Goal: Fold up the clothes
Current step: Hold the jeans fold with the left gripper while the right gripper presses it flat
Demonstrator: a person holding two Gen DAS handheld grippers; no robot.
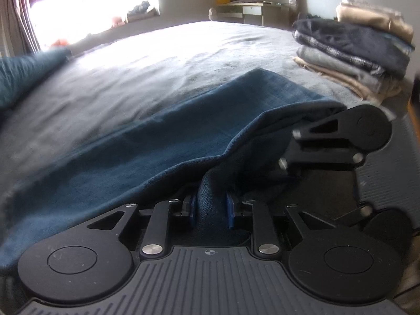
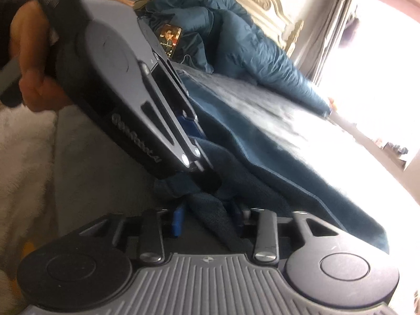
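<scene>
The blue garment (image 1: 147,141) lies on the bed (image 1: 157,65), spread across its grey cover toward the near edge; one bunched fold rises at that edge. The left gripper (image 1: 211,210) pinches this fold between its blue pads (image 1: 193,211). The right gripper (image 2: 207,216) sits just beside the left gripper at the same edge; its pads (image 2: 178,221) clamp a darker twist of the same garment. A hand (image 2: 31,78) holds the left gripper body. A stack of folded clothes (image 1: 351,52) rests on the bed, far right of the garment; a blue duvet (image 2: 236,39) is heaped at the headboard end; a desk (image 1: 249,10) stands beyond the bed.
</scene>
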